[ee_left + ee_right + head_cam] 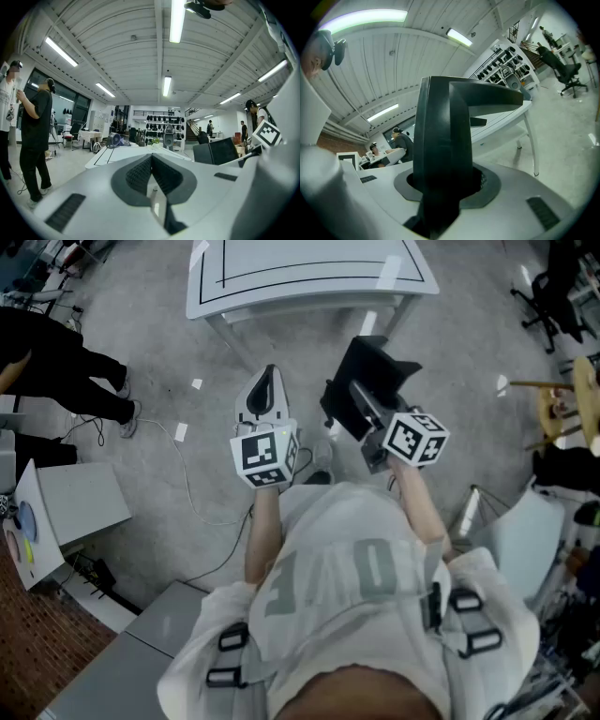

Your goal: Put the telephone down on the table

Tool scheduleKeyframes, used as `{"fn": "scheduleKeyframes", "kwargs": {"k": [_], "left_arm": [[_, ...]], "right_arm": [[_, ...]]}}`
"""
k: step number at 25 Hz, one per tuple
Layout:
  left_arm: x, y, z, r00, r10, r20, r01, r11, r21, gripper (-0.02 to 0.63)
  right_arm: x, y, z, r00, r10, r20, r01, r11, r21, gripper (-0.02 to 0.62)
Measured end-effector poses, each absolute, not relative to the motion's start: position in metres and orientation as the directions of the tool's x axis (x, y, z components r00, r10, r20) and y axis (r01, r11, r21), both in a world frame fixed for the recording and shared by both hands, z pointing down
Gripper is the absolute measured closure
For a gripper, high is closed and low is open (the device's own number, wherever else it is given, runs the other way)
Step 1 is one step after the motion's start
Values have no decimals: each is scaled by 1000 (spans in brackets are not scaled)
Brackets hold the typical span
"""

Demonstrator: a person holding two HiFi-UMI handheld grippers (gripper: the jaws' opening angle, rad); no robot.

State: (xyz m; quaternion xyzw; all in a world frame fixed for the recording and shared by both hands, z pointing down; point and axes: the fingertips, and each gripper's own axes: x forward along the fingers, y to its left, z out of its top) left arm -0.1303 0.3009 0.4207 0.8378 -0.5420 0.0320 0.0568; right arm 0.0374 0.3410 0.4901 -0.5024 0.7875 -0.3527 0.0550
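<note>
**A:** Your right gripper [364, 413] is clamping the phone [370, 381], jaws partway closed on its black body. It's hanging in the air, touching nothing else.

**B:** And the table [281, 298]?

**A:** It's lying straight ahead of you, beyond the phone and not yet under it. The phone's long axis is running out of your jaws toward it, so I'm expecting a forward reach, then a lowering. Your left gripper [266, 390] is idling beside it, pinched together and empty.

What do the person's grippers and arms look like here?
The left gripper and right gripper have pale grey shells with dark ribbed pads on the jaws. Each carries a white cube with black square markers. The person wears a white short-sleeved shirt with grey lettering.
</note>
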Motion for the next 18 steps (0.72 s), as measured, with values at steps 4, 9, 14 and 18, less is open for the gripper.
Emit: {"fn": "scheduleKeyframes", "kwargs": {"k": [4, 9, 14, 18], "left_arm": [[-135, 293, 419, 408, -904, 127, -913, -405, 49, 600], [-131, 285, 415, 417, -901, 119, -909, -412, 62, 600], [-126, 278, 416, 412, -903, 124, -911, -406, 69, 599], [-137, 262, 415, 383, -915, 126, -924, -379, 60, 600]], "right_arm": [[32, 335, 473, -488, -828, 277, -784, 276, -557, 442], [34, 327, 466, -495, -833, 249, -762, 278, -585, 442], [41, 321, 462, -507, -833, 221, -759, 310, -572, 442], [36, 306, 460, -541, -819, 193, -730, 343, -590, 442]]}}
